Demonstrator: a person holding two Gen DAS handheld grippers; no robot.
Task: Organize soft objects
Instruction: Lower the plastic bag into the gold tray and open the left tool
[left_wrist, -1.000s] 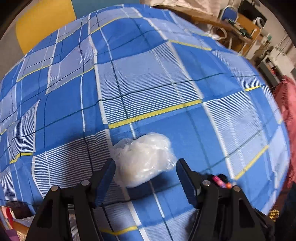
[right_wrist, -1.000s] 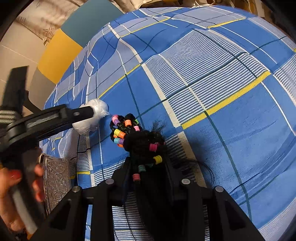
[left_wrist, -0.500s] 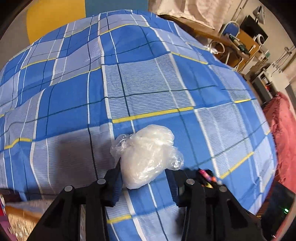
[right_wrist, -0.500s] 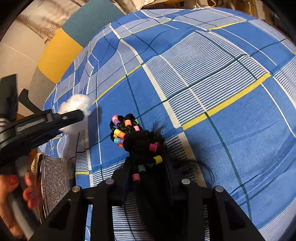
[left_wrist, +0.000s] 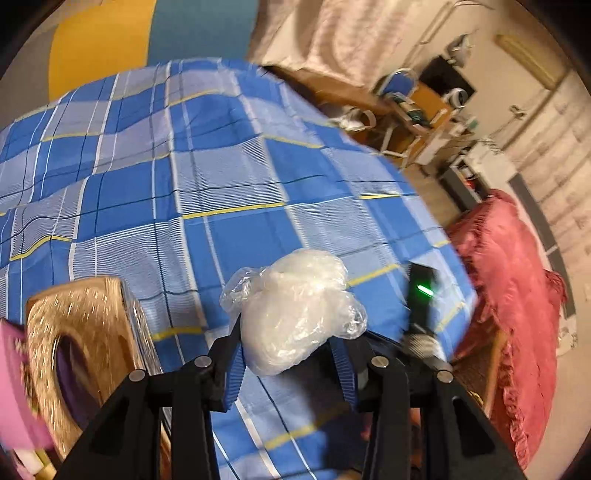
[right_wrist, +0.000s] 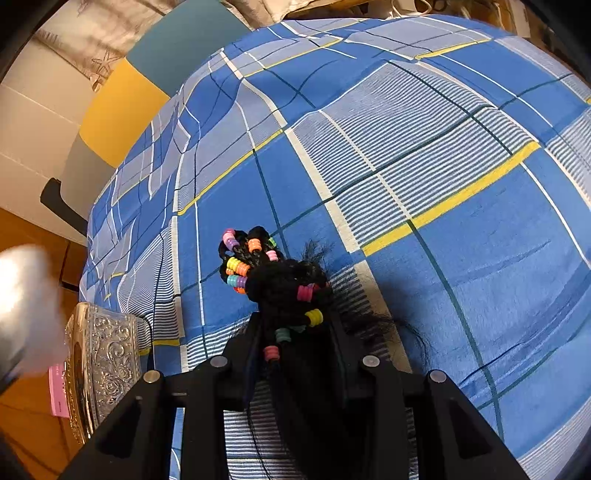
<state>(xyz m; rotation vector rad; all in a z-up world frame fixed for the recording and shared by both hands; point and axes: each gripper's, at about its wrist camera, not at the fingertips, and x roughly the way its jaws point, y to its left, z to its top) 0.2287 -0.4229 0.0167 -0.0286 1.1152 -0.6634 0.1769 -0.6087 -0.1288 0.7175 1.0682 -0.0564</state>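
My left gripper (left_wrist: 291, 354) is shut on a white cotton wad in clear plastic (left_wrist: 295, 314) and holds it in the air above the blue checked bedsheet (left_wrist: 221, 177). The wad also shows as a white blur at the left edge of the right wrist view (right_wrist: 26, 310). My right gripper (right_wrist: 295, 343) is shut on a black braided hairpiece with coloured beads (right_wrist: 273, 280), low over the sheet (right_wrist: 443, 147). An ornate golden box (left_wrist: 85, 350) with an open top stands at the lower left, left of the wad; it shows in the right wrist view too (right_wrist: 103, 362).
A pink flat item (right_wrist: 57, 391) lies by the golden box. A red fringed cloth (left_wrist: 509, 295) lies beyond the bed's right edge. A desk with clutter and a chair (left_wrist: 406, 107) stand at the back right. The right gripper's body with a green light (left_wrist: 423, 291) is nearby.
My left gripper has closed on the cotton wad, lifted it off the sheet and swung it left toward the golden box. My right gripper has stayed still, holding the hairpiece.
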